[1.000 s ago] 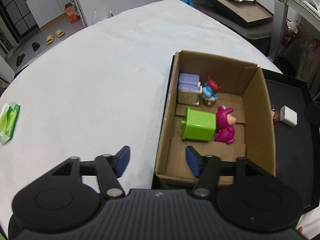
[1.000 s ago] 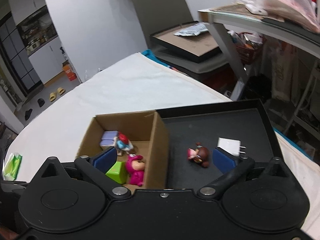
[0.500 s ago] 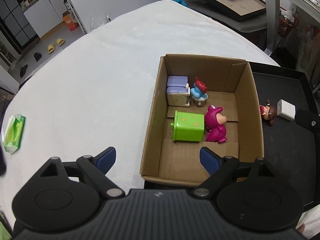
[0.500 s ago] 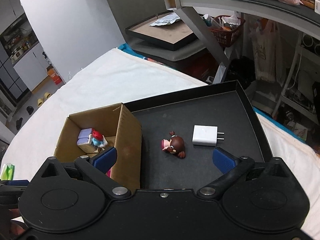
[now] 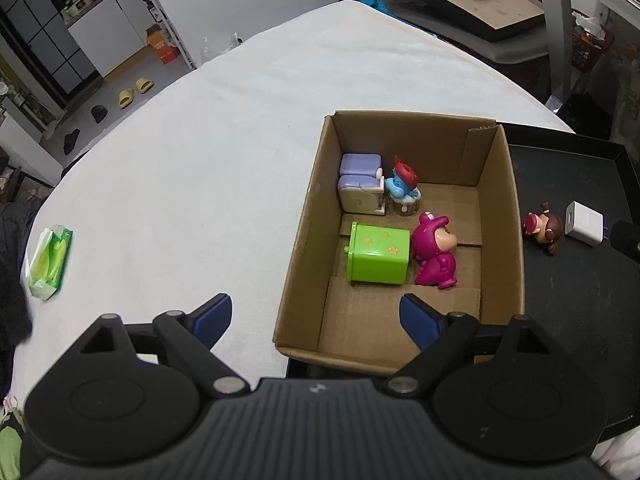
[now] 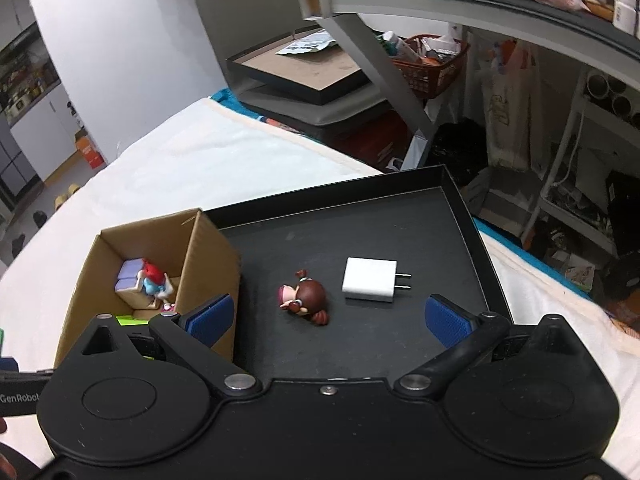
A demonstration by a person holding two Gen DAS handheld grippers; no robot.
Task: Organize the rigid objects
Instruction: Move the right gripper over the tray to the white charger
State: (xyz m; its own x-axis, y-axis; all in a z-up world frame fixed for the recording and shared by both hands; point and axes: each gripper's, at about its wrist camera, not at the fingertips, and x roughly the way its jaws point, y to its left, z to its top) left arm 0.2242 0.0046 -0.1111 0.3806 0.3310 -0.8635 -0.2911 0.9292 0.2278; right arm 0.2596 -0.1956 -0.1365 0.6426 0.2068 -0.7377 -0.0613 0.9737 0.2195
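Note:
A cardboard box (image 5: pixel 304 216) stands on the white table and holds a green cube toy (image 5: pixel 378 255), a magenta figure (image 5: pixel 435 254), a blue figure with a red cap (image 5: pixel 402 186) and a purple-and-cream toy (image 5: pixel 360 188). My left gripper (image 5: pixel 316 318) is open and empty above the box's near edge. A brown-haired doll (image 6: pixel 306 296) and a white charger plug (image 6: pixel 372 279) lie on the black tray (image 6: pixel 460 208). My right gripper (image 6: pixel 328 318) is open and empty, just in front of the doll and the plug.
A green tissue pack (image 5: pixel 50 258) lies at the table's left edge. The box (image 6: pixel 208 264) sits against the tray's left side. A desk leg (image 6: pixel 380 64), a red basket (image 6: pixel 432 60) and stacked frames (image 6: pixel 304 68) stand beyond the table.
My left gripper has opened wide and drawn back from the box. My right gripper has swung right, from over the box to over the doll and plug on the tray.

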